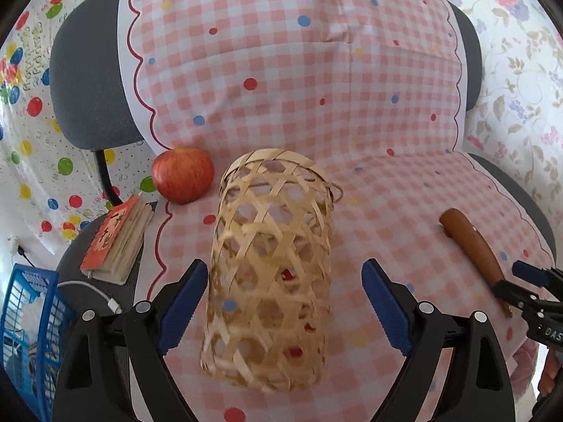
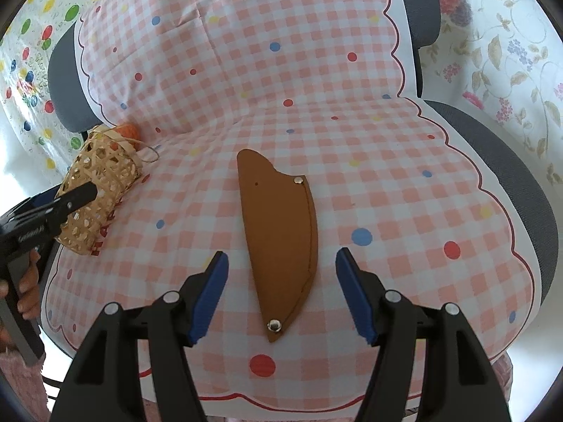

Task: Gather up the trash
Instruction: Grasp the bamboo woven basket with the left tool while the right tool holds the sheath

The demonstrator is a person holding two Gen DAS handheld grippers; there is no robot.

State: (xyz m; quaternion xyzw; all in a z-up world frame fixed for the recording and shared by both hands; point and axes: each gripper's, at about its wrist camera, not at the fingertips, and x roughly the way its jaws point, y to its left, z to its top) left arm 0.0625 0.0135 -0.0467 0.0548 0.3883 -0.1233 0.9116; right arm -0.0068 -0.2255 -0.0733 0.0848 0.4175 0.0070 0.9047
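A woven bamboo basket [image 1: 269,274] lies on its side on the checked cloth over a chair seat; it also shows in the right wrist view [image 2: 102,183]. My left gripper [image 1: 285,277] is open, its blue pads on either side of the basket without gripping it. A brown leather sheath [image 2: 278,242] lies flat on the cloth; it also shows in the left wrist view [image 1: 471,246]. My right gripper [image 2: 281,270] is open, its pads straddling the sheath's lower half. A red apple [image 1: 183,174] sits behind the basket.
A small orange-covered book [image 1: 116,242] lies on the seat's left edge next to a white cable [image 1: 102,295]. A blue plastic crate [image 1: 31,334] stands at lower left. The grey chair back [image 1: 88,81] rises behind the cloth. Patterned sheets hang around.
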